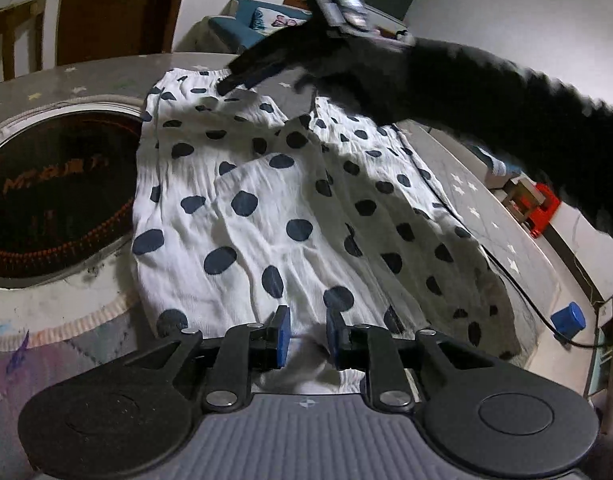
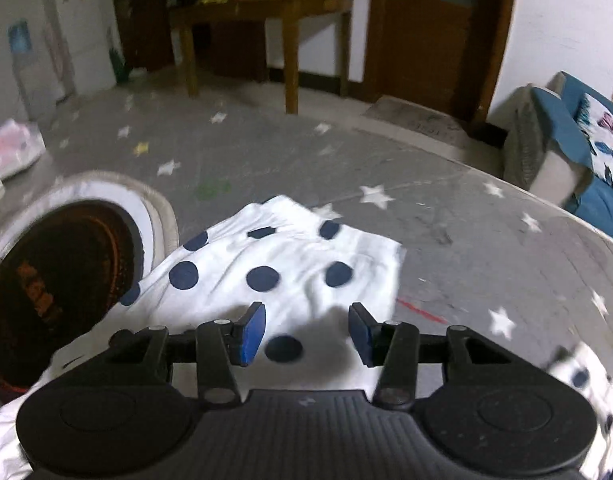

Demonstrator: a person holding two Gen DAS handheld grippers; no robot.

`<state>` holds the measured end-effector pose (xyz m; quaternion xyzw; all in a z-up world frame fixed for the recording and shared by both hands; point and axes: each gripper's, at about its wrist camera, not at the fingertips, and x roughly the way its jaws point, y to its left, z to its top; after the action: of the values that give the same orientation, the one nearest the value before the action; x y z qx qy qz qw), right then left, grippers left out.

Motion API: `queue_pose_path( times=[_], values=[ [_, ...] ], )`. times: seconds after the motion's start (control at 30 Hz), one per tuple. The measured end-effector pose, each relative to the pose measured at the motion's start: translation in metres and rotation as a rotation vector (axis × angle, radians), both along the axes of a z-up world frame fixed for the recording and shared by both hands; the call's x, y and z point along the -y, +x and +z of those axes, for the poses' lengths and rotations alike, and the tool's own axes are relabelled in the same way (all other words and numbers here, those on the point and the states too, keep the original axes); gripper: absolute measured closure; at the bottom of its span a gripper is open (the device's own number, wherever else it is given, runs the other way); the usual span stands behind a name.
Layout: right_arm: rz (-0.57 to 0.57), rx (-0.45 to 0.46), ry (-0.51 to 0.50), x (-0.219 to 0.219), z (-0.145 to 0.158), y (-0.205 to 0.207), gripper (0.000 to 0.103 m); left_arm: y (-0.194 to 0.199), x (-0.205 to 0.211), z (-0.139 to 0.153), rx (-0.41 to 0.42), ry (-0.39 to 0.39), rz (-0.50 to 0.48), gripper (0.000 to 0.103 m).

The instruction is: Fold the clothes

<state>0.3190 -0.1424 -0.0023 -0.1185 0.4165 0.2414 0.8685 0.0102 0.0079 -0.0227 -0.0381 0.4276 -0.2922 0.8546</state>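
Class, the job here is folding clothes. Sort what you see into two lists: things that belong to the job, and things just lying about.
Belong to the job:
polka-dot garment
left gripper, pinching the garment's near edge
right gripper, open above the garment

Just lying about:
round dark tray
blue cap
red block
black cable

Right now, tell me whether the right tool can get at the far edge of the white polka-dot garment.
Probably yes: the right tool hangs open above the white polka-dot garment, and nothing lies between it and the far edge.
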Motion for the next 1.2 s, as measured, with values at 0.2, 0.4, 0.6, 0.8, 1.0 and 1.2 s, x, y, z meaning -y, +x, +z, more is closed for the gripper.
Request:
queue_pose_path(
  times=[0.2, 0.4, 0.6, 0.8, 1.0, 1.2],
  values=[
    [-0.017, -0.002, 0.02, -0.031, -0.004, 0.031, 0.045, 0.0, -0.009, -0.002, -0.004, -0.018, -0.027, 0.083],
    [0.0, 0.026, 0.051, -0.061, -0.012, 0.064, 0.034, 0.003, -0.019, -0.002, -0.008, -0.02, 0.003, 0.083],
    [0.021, 0.038, 0.056, -0.052, 0.002, 0.058, 0.036, 0.0, -0.02, 0.0, -0.002, -0.014, 0.022, 0.083],
    [0.041, 0.056, 0.029, -0.007, 0.038, -0.002, 0.036, -0.001, -0.018, 0.003, 0.012, 0.001, 0.032, 0.083],
    [0.057, 0.052, 0.059, 0.043, 0.053, -0.102, 0.036, -0.006, -0.015, 0.004, 0.044, 0.032, 0.064, 0.083],
    [0.059, 0.023, 0.059, 0.077, 0.032, -0.195, 0.036, -0.01, -0.011, 0.004, 0.057, 0.059, 0.09, 0.083]
  ],
)
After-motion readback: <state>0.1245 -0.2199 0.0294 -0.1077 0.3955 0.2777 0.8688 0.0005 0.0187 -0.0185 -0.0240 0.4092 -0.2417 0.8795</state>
